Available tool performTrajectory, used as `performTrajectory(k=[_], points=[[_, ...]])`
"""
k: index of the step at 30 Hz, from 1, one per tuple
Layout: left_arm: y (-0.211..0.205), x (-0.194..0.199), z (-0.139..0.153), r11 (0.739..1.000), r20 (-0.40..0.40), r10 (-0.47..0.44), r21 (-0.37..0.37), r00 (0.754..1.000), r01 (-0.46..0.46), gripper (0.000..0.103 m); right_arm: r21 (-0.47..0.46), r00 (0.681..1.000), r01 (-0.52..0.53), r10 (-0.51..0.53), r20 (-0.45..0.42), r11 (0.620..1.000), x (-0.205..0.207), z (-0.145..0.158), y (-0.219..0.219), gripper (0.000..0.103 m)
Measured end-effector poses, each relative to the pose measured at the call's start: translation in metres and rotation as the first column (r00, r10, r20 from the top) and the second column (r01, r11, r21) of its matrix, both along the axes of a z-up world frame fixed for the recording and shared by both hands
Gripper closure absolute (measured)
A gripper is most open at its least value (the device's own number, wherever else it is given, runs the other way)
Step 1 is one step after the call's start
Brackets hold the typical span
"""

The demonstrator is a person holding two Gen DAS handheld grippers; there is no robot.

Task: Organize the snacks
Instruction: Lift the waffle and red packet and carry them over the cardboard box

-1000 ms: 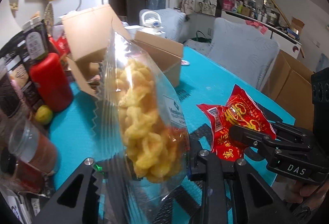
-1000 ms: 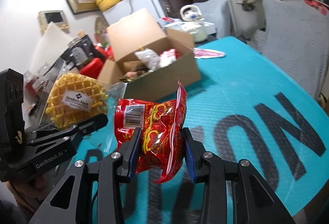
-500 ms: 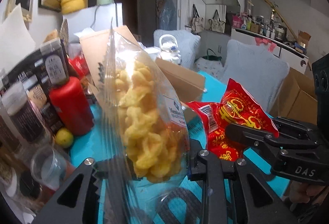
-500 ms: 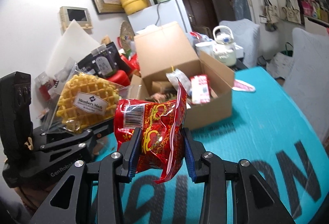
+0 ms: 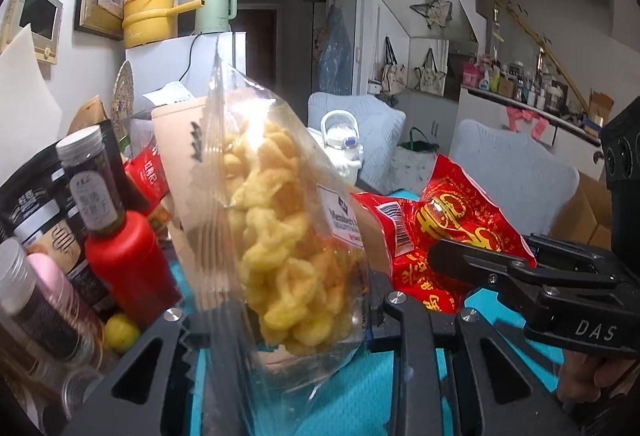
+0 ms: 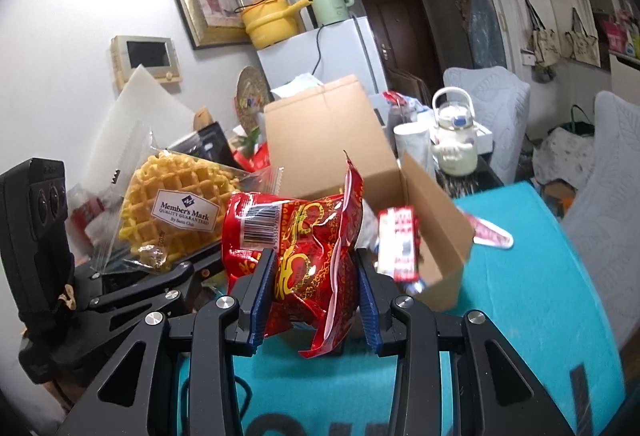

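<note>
Waffle bag [image 5: 288,236] is clamped in left gripper [image 5: 296,320], red packet [image 6: 304,248] in right gripper [image 6: 312,300]; cardboard box [image 6: 352,164] behind both, its contents partly hidden, blurred

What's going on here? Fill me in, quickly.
A person is sorting snacks with a handheld gripper in each hand. The left gripper is shut on a clear bag holding a yellow waffle. The right gripper is shut on a red snack packet. Both are held up off the teal table, in front of an open cardboard box that already has a few packets in it. Neither snack is in the box yet.
</note>
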State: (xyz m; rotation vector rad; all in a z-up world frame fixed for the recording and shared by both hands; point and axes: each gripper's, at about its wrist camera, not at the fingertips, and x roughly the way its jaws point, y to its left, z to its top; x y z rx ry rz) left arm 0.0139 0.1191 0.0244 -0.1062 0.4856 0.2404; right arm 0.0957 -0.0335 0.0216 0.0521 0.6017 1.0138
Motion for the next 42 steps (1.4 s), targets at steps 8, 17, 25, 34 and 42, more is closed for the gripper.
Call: performTrajectory(k=[8,17,25,34,42], points=[[0.03,0.033,0.015,0.998,0.035,0.055,-0.008,0.998,-0.055,0.076,0.025,0.999,-0.011,0.01,0.035,1.0,0.037,0.019,0.025,0.065],[0.064,0.069,0.009,0.996,0.031,0.094,0.004,0.995,-0.094,0.076,0.017,0.999,-0.025,0.025,0.037,1.0,0.081,0.018,0.062,0.065],[0.085,0.092,-0.011,0.995,-0.018,0.096,0.01,0.995,-0.096,0.076,0.028,0.999,-0.042,0.042,0.002,0.999,0.113,0.0,0.088,0.065],[0.098,0.121,-0.043,0.995,-0.135,0.095,-0.003,0.986,-0.096,0.076,-0.064,0.995,-0.043,0.037,-0.091,0.997,0.136,-0.037,0.112,0.065],[0.1,0.137,-0.061,0.997,-0.229,0.061,-0.04,0.972,-0.072,0.076,-0.145,0.989,-0.039,0.018,-0.145,0.989,0.145,-0.06,0.126,0.065]])
